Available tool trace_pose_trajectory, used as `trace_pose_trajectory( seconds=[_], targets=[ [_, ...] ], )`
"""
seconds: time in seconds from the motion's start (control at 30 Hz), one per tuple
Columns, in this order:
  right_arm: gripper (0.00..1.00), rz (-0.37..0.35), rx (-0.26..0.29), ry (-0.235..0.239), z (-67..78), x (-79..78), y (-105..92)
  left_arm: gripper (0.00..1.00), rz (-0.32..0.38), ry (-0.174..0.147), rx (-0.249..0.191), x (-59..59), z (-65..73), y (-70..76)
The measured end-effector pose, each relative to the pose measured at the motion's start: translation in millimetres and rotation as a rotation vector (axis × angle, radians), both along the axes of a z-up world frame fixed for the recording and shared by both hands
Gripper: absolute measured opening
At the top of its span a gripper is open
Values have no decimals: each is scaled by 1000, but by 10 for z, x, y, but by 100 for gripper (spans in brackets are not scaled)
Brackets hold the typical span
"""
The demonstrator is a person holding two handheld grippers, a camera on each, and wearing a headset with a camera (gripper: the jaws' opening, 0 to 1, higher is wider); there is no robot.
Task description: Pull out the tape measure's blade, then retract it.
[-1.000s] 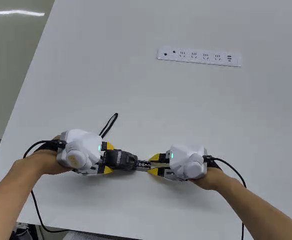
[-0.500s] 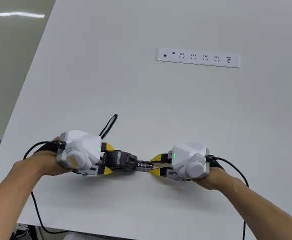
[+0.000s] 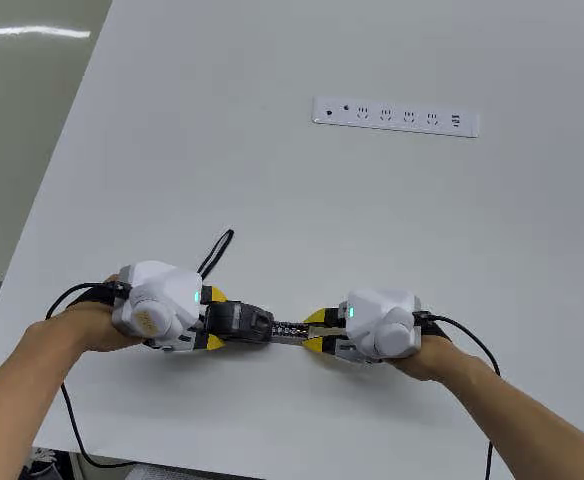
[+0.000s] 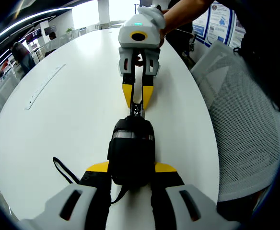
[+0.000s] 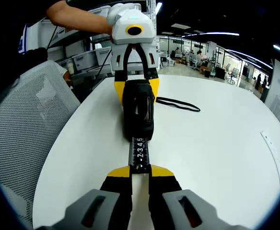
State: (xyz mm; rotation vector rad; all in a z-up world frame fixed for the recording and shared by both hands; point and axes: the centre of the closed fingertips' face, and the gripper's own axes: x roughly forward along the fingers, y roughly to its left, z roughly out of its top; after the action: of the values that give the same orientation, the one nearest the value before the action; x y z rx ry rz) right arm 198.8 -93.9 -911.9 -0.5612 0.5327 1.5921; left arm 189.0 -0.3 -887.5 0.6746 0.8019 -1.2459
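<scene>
Head view: the tape measure (image 3: pixel 240 320) lies close to the near edge of the white table (image 3: pixel 322 220), left of centre. Its black case is clamped between the yellow-tipped jaws of the left gripper (image 3: pixel 217 317), which are closed in against the case's two sides. The blade (image 3: pixel 290 328) runs rightward from the case to the right gripper (image 3: pixel 314 331). That gripper's jaws are nearly closed and pinch the blade's end between them.

Compared with a second ago, the right gripper sits slightly farther right, and the exposed length of blade between case and jaw tips is a little longer. The left gripper and the case hold the same place on the table. The grip on each side is unchanged.

The right gripper view shows printed numerals on the short exposed length, with the case just beyond it. The left gripper view confirms the case is seated between its own jaws, with the right gripper facing it from the far end of the blade.

The black wrist strap (image 3: pixel 217 250) trails on the table beyond the left gripper. A white power strip (image 3: pixel 395 115) lies well apart, far and to the right.
</scene>
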Motion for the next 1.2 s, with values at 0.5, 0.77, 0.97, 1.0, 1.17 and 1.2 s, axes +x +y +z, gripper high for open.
trace_pose_trajectory(
  seconds=[0.5, 0.77, 0.97, 1.0, 1.17, 1.2],
  targets=[
    [9, -8, -3, 5, 3, 3, -92, 27, -1, 1, 0, -3, -4, -5],
    [9, -14, -2, 6, 3, 7, -125, 27, -1, 2, 0, -2, 2, -6],
    [9, -18, -2, 7, 1, 14, -151, 27, 0, 3, 0, 0, 1, -11],
    [9, -18, -2, 6, 2, 17, -155, 27, 1, 4, 0, 0, 3, -12],
    [9, -19, -1, 5, 8, 21, -175, 27, 2, 5, 1, -1, 3, -12],
    [9, -19, -1, 6, 8, 22, -179, 27, 2, 5, 1, -1, 4, -13]
  ],
)
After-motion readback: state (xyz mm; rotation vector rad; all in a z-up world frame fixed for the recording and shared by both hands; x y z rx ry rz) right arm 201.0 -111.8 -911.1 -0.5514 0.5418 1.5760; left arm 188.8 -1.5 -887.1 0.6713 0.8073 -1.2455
